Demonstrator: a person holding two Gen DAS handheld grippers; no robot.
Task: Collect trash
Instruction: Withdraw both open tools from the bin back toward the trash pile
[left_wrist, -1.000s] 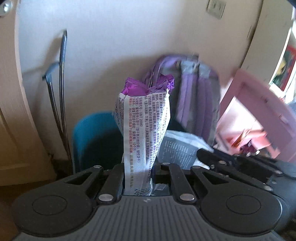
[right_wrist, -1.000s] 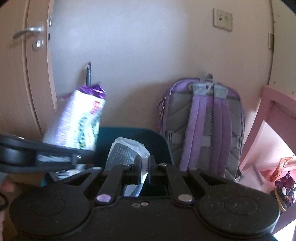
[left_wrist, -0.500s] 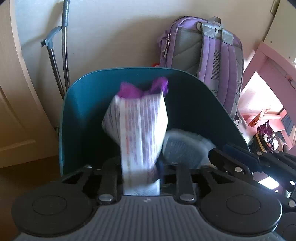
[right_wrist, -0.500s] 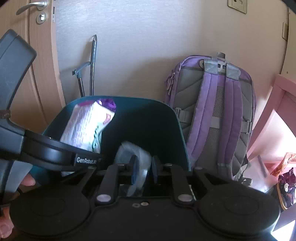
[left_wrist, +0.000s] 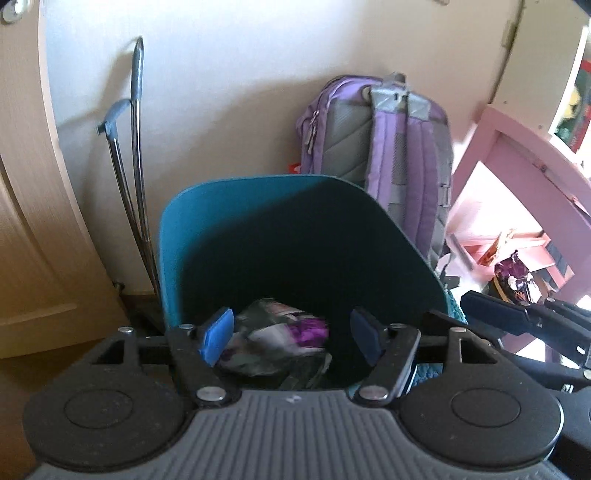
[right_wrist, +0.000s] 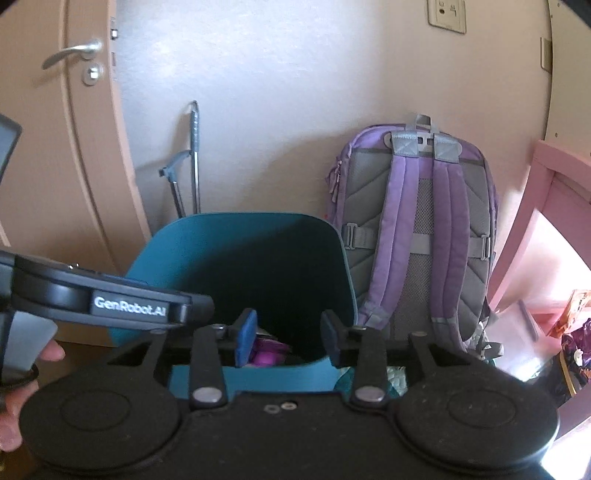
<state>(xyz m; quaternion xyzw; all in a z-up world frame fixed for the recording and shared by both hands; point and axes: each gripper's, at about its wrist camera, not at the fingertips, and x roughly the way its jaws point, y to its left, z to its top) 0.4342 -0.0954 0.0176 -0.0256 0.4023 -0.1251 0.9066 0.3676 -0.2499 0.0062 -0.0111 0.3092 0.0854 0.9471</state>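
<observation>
Trash (left_wrist: 280, 339) lies in a blurred heap at the bottom of the teal bin (left_wrist: 221, 221), purple wrapper (right_wrist: 266, 353) on top. Your left gripper (left_wrist: 291, 336) hangs over the bin's near rim, jaws spread and holding nothing. Your right gripper (right_wrist: 288, 338) sits beside it, jaws likewise spread. The bin's far wall stands near the wall (right_wrist: 295, 110), with the backpack (right_wrist: 417, 229) just right of it and a metal handle (left_wrist: 136, 147) left.
</observation>
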